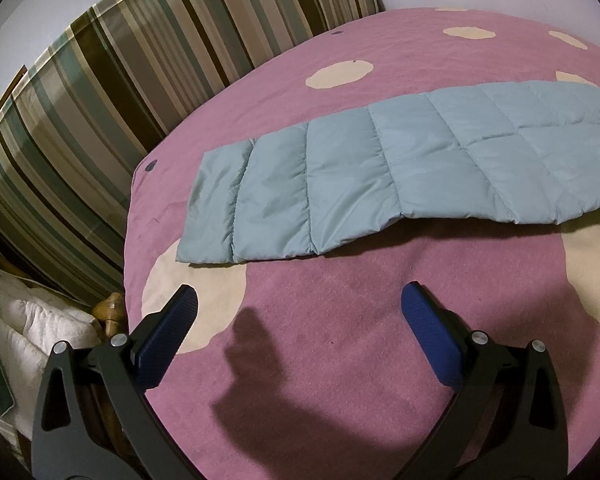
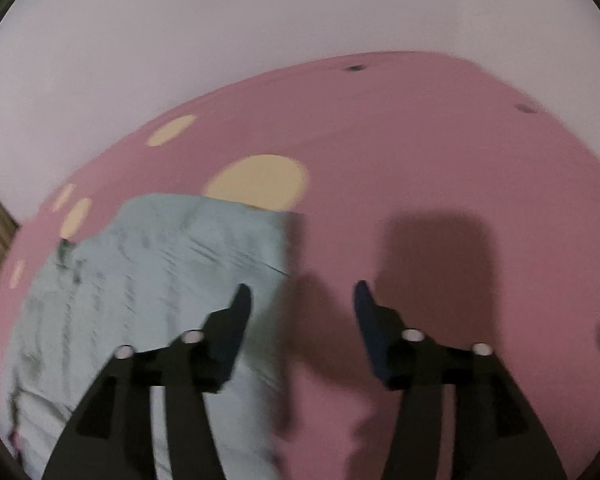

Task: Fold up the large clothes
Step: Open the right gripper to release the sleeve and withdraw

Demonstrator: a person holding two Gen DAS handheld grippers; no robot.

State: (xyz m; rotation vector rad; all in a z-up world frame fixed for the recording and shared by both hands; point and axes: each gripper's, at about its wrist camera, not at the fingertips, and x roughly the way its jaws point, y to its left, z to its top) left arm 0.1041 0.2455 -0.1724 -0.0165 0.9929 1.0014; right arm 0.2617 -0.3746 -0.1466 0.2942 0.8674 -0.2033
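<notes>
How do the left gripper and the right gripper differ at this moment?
The left gripper stands wider open than the right gripper. The left gripper hangs over bare pink blanket, short of the quilted blue garment; the right gripper straddles the garment's edge. Both are open and hold nothing.

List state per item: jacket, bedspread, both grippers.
Jacket: flat on the bed, sleeve stretched out, not gripped.
Bedspread: spread smooth under the jacket.
Left gripper: open, nothing between its fingers, short of the sleeve.
Right gripper: open, nothing held, over the jacket's edge.
</notes>
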